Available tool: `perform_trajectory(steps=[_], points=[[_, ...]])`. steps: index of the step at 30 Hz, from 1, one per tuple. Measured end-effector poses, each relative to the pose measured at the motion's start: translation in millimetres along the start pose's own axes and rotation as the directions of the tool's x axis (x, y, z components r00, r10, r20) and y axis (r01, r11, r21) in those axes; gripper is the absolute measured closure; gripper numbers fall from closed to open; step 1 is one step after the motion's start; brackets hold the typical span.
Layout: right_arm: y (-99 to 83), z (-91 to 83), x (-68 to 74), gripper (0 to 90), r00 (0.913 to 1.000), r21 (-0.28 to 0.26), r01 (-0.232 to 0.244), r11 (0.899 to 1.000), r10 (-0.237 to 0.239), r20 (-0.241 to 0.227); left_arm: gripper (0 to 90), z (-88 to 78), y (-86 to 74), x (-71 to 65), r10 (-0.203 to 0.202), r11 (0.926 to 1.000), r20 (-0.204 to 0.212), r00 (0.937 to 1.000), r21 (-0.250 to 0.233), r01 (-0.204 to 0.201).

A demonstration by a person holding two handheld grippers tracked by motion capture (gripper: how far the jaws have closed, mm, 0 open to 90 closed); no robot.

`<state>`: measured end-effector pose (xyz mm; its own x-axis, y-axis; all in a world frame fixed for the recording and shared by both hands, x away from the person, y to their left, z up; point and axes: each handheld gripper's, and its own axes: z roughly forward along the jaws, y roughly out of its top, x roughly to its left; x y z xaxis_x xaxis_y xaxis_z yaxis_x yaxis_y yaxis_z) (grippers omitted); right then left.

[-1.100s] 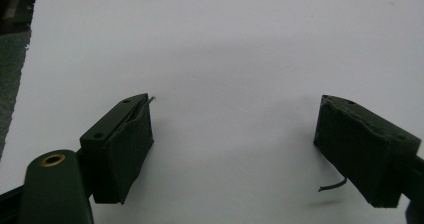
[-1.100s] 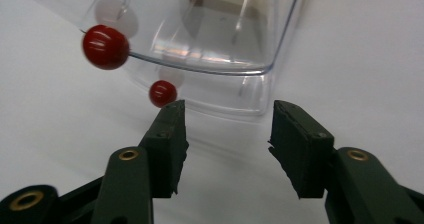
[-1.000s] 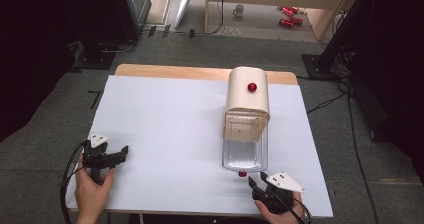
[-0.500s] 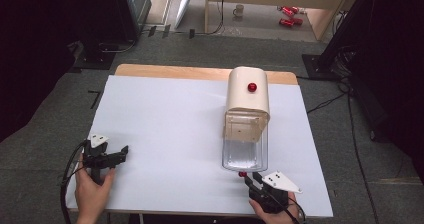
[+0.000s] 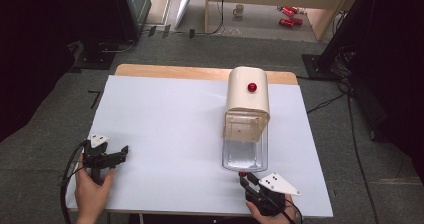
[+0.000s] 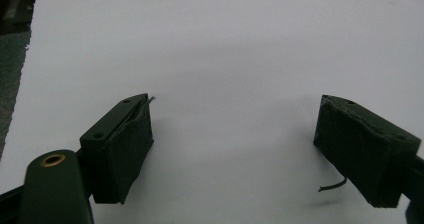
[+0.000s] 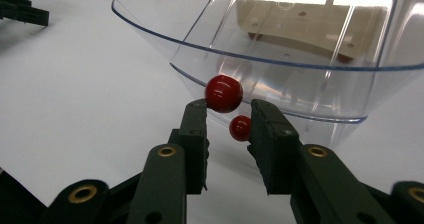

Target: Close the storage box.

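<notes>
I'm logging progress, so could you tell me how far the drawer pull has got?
Done: right gripper has reached the red knob on the clear drawer. In hand: jaws flank the knob, not clamped. Left: closing and moving the drawer. Left gripper rests open.

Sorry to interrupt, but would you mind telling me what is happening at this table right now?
A person is working at a white table with a gripper in each hand. The right gripper has its fingers closing in on the small red knob at the near end of a clear plastic drawer, which sticks out of a cream housing. The fingers flank the knob; whether they grip it yet I cannot tell. The left gripper rests wide open over bare table, apart from the drawer.
</notes>
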<state>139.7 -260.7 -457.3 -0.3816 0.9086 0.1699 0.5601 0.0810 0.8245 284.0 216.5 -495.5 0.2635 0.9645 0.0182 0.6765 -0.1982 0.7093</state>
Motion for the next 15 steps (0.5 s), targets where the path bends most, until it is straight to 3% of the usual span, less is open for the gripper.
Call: perform_trajectory(steps=[4,15], points=[[1.2,-0.1,0.7,75.1,0.9999,-0.005,-0.003,1.000,0.003,-0.013,15.6,0.0,0.0,0.0,0.000,1.0000,0.000,1.0000,0.000,0.000],[7.9,-6.0,2.4,75.7,0.9997,-0.013,-0.011,1.000,0.011,-0.021,15.6,0.0,0.0,0.0,0.000,1.0000,0.000,1.0000,0.000,0.000]])
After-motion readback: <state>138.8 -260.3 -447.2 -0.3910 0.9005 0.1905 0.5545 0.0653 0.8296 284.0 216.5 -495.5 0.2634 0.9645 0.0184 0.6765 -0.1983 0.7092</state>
